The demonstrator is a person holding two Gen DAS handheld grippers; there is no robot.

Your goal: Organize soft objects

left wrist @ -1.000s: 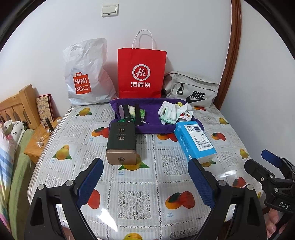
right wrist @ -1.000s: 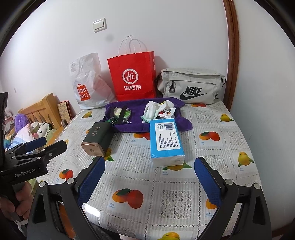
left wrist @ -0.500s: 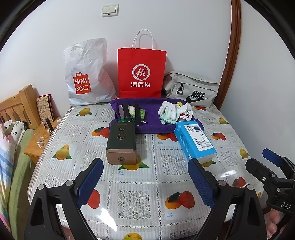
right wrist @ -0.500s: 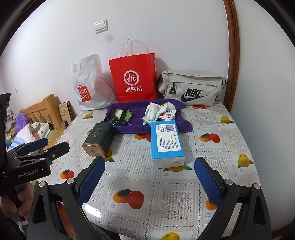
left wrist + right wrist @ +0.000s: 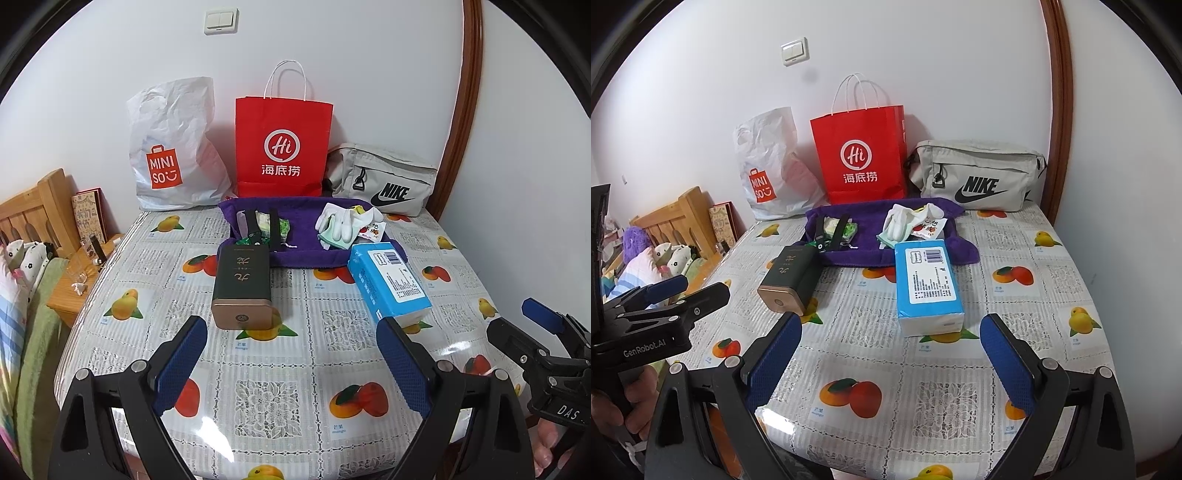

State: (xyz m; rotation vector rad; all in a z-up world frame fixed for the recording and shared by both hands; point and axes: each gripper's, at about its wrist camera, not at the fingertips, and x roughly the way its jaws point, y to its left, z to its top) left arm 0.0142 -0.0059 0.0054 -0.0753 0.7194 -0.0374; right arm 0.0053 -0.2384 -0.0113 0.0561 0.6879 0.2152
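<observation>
Gloves (image 5: 341,221) well beyond hand-held gripper (image 5: 291,363)

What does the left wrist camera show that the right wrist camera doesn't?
Only the left wrist view shows the wooden nightstand beside the table, and the right hand-held gripper from the side, low at its right edge. Only the right wrist view shows the purple plush toy on the bed, and the left hand-held gripper from the side. Both share the blue tissue pack, dark tea tin, purple towel, white gloves, red paper bag, Miniso bag and Nike bag.
</observation>
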